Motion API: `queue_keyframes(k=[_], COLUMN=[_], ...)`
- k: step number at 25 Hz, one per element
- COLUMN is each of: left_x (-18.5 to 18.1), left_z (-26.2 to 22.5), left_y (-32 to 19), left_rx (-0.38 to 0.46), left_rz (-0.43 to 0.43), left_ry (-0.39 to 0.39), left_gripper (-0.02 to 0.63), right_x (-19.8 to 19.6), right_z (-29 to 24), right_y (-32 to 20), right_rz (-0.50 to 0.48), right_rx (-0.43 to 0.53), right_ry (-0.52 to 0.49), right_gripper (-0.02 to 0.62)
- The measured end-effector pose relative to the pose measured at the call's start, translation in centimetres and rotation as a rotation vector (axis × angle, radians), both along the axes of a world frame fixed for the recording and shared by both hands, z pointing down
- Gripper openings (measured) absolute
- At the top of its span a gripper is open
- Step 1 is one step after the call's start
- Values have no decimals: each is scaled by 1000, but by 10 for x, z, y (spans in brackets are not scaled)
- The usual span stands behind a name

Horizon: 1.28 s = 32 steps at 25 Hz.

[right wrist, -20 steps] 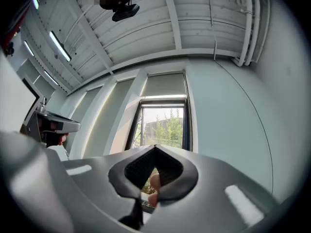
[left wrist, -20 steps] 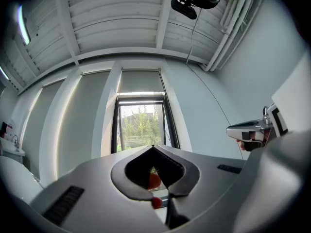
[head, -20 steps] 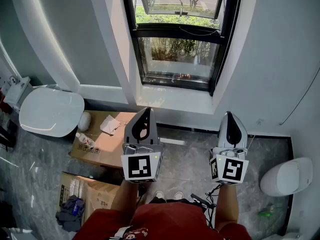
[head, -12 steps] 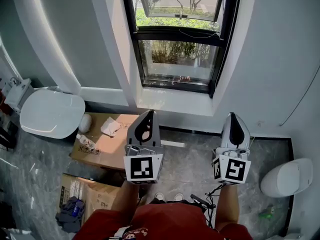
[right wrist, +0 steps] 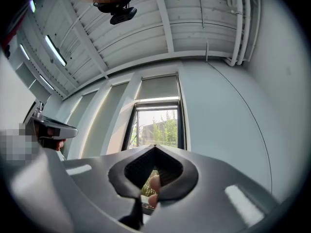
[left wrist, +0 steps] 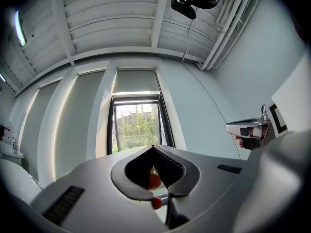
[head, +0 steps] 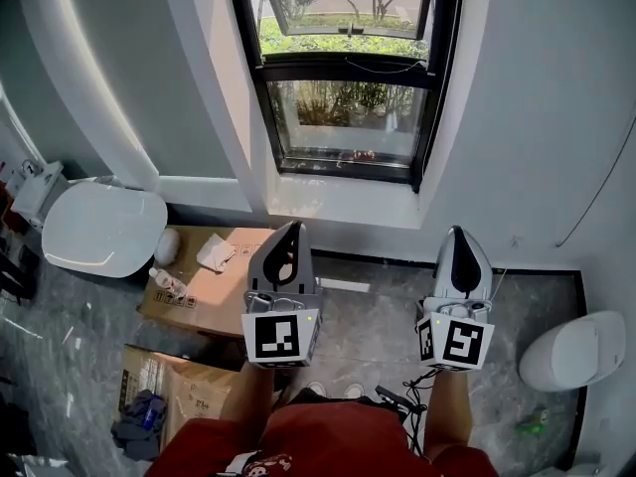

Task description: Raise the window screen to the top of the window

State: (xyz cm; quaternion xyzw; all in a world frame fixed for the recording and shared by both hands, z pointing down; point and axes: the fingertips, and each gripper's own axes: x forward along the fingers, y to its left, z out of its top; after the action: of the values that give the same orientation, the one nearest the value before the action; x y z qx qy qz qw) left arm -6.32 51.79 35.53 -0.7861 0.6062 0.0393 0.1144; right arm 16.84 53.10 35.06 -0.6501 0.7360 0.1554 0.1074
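Little has shifted since the earlier frame: the black-framed window (head: 348, 68) sits slightly further left in the head view, and both grippers are almost where they were. The window screen (left wrist: 134, 80) shows as a pale panel across the top of the window, above the clear glass. A cardboard box (head: 214, 286) lies on the floor at the left. The left gripper (head: 289, 227) and right gripper (head: 459, 233) point toward the window, well short of it, jaws pressed together on nothing.

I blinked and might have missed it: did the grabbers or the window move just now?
Almost nothing. The left gripper and right gripper are shut and empty, short of the window, right where they were. Nothing was grabbed or let go. Only the head view tilted slightly.
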Motion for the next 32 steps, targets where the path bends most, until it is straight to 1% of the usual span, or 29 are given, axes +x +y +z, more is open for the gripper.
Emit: queue_keyframes(k=[4, 7, 10, 17, 24, 32], left_x=[9, 16, 21, 25, 22, 2], left_z=[5, 10, 13, 20, 23, 29], left_y=[5, 9, 11, 1, -23, -73], left_rx=[-4, -17, -10, -10, -20, -22], left_rz=[-17, -20, -22, -5, -13, -14], left_ry=[-7, -13, -22, -5, 4, 19], left_gripper=[5, 6, 6, 6, 5, 5], right_x=[11, 15, 19, 23, 20, -2], right_z=[9, 16, 22, 26, 27, 28], right_y=[4, 7, 9, 3, -19, -72], right_rz=[-16, -22, -26, -6, -4, -13], right_rx=[-11, -21, -30, -30, -32, -35], right_ry=[-25, -21, -27, -10, 13, 32], right_gripper=[9, 9, 9, 9, 9, 9])
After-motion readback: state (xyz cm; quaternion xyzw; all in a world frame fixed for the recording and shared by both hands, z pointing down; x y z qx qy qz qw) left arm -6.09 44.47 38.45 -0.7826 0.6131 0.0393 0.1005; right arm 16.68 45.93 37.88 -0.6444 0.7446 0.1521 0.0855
